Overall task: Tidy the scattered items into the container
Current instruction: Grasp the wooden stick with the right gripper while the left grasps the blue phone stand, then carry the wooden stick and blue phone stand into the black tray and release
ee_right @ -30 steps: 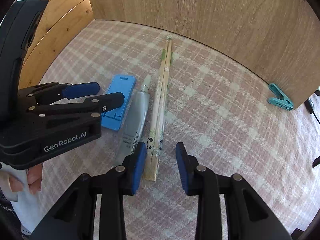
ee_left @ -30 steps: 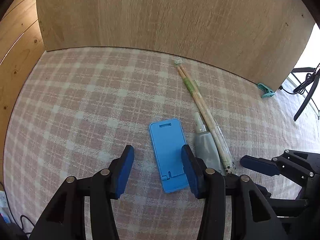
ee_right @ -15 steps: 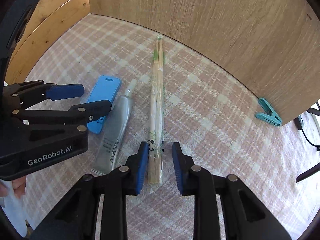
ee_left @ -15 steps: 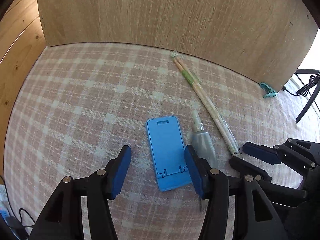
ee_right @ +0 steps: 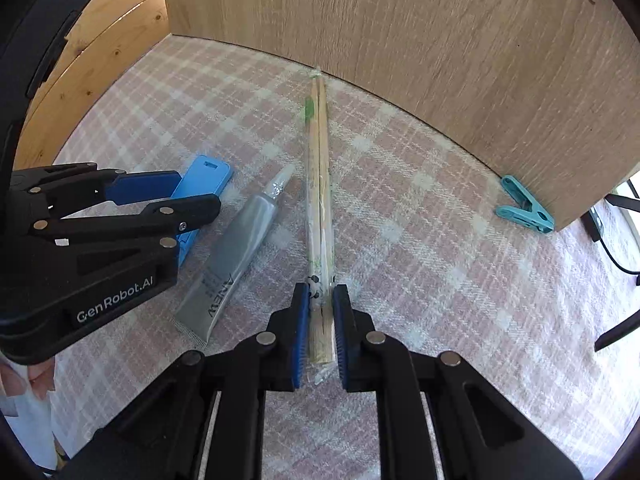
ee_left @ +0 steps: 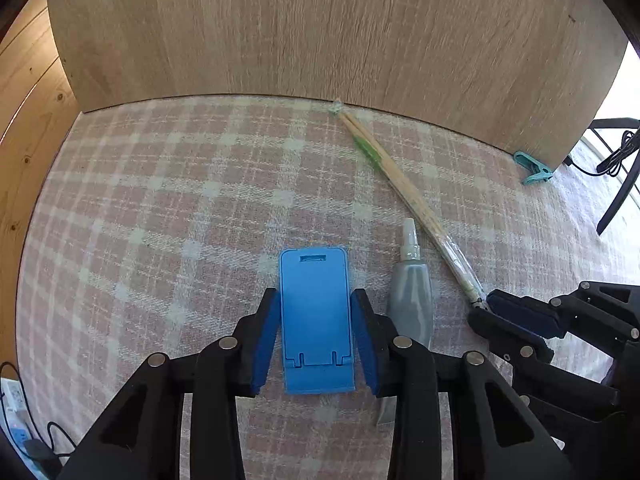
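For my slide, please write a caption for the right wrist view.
Right gripper closing around wrapped chopsticks on checked cloth.

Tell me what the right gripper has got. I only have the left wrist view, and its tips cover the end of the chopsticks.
Observer: The right gripper has the near end of the wrapped chopsticks between its pads. Its jaws have just been closing, and the pads now sit against both sides.
Operator: Is the grey tube caught in there too?
Observer: No. The grey tube lies flat on the cloth to the left of the pads, and its crimped end is clear of them.
Operator: Anything printed on it?
Observer: Yes, the word ANEW, near the crimped end.
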A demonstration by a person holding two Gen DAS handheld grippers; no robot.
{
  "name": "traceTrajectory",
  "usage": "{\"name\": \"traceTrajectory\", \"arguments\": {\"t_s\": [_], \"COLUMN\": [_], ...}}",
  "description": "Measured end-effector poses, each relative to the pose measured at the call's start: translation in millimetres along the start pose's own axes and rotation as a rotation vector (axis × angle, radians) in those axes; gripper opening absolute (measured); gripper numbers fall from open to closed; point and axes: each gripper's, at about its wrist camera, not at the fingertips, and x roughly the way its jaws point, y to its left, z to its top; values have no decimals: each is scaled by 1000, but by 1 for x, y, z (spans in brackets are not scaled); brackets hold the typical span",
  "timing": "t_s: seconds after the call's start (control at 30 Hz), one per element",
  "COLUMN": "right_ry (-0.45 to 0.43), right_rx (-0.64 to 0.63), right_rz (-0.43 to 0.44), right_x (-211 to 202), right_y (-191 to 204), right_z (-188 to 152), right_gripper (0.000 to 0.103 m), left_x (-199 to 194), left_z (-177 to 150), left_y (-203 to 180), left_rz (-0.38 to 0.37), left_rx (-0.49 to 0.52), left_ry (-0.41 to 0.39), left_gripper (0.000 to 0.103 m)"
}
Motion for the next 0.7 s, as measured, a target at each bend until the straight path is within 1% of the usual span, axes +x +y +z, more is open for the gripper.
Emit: {"name": "traceTrajectory", "arguments": {"t_s": [0.03,0.07,0.1,0.17,0.27,0.4,0.53,0.57,0.6,0.7], "right_ry": [-5,-12,-19,-25,-29,-67,-109,-119,-130,-151], "right_rx": [22,42,58,67,92,139,178,185,192,204], "right_rz": [15,28,44,67,99,146,156,154,149,128], "right_x": [-2,-5,-8,-13,-21,-46,-75,-82,-88,-104], "right_y": [-3,-7,-10,-13,-19,-26,-39,-39,-30,-29], "right_z": [-2,-5,-8,-15,-26,-45,-63,-70,-80,-99], "right_gripper": [6,4,4,4,4,4,4,4,4,4], "left_x": [-2,-4,-7,-14,-25,-46,-71,-77,-82,-95], "left_z": [-3,-6,-10,-19,-33,-51,-69,-74,-79,-90], "left_y": [4,9,12,16,22,19,6,1,-5,-21], "left_rz": [-14,-32,-44,-36,-46,-53,-78,-80,-84,-109], "left_rx": [-24,-50,-65,-69,-85,-77,-58,-49,-39,-22], "left_ry": [1,2,0,-12,-23,-50,-86,-94,-100,-107], "left_gripper": [34,34,34,34,34,34,34,34,34,34]}}
